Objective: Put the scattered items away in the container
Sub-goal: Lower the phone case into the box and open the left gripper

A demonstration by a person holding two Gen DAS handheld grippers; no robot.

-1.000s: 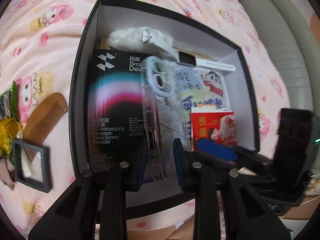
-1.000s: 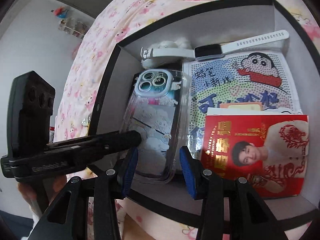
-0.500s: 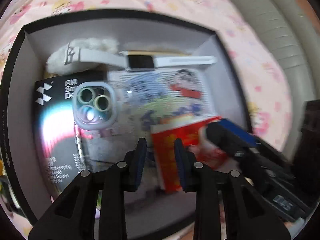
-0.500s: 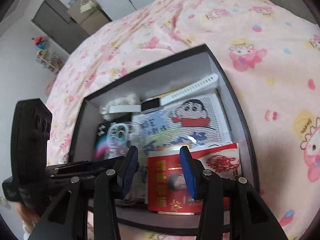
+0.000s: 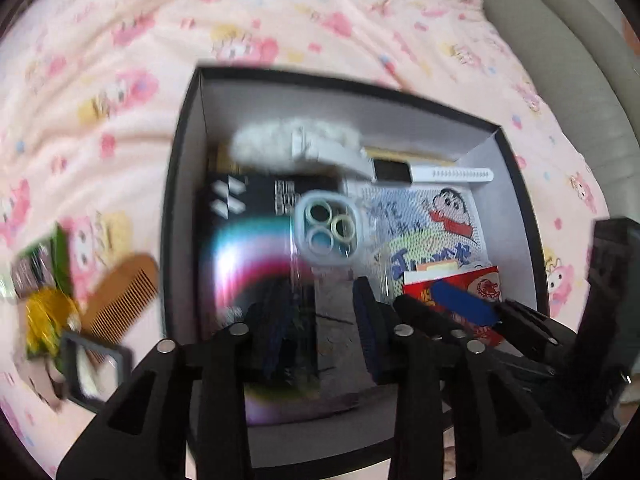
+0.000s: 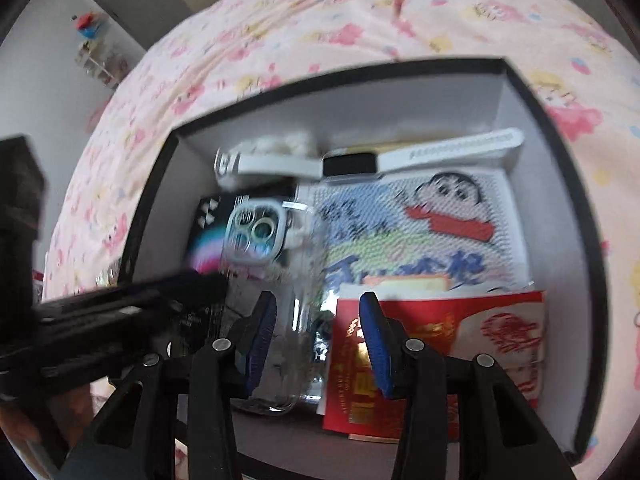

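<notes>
With the phone case (image 5: 320, 264), watch (image 5: 390, 170) and red packet (image 6: 440, 344) already in the box (image 5: 180, 208), both the left gripper (image 5: 320, 328), its jaws opening, and the spread right gripper (image 6: 316, 340) hold nothing, while comb (image 5: 120, 300) and small frame (image 5: 94, 368) wait at eight o'clock on the bedspread (image 5: 280, 20).

Box (image 5: 182, 184): black outside, pale grey-white inside.
Bedsheet (image 5: 280, 12): pink, printed with pink and yellow cartoon figures.
Phone case (image 6: 280, 280): clear, with pale blue-grey camera surround.
Screen protector pack (image 5: 248, 240): black, white logo and lettering, rainbow arc of teal, white, pink, red.
Watch (image 6: 352, 164): white perforated strap, black face.
Bead picture (image 6: 424, 220): white dotted ground, cartoon boy in red, blue characters, green patch.
Red packet (image 6: 472, 344): red, with gold and white print.
Fluffy item (image 5: 276, 146): white.
Comb (image 5: 120, 300): brown, wood-toned.
Gripper pads (image 6: 376, 340): blue on black fingers.
</notes>
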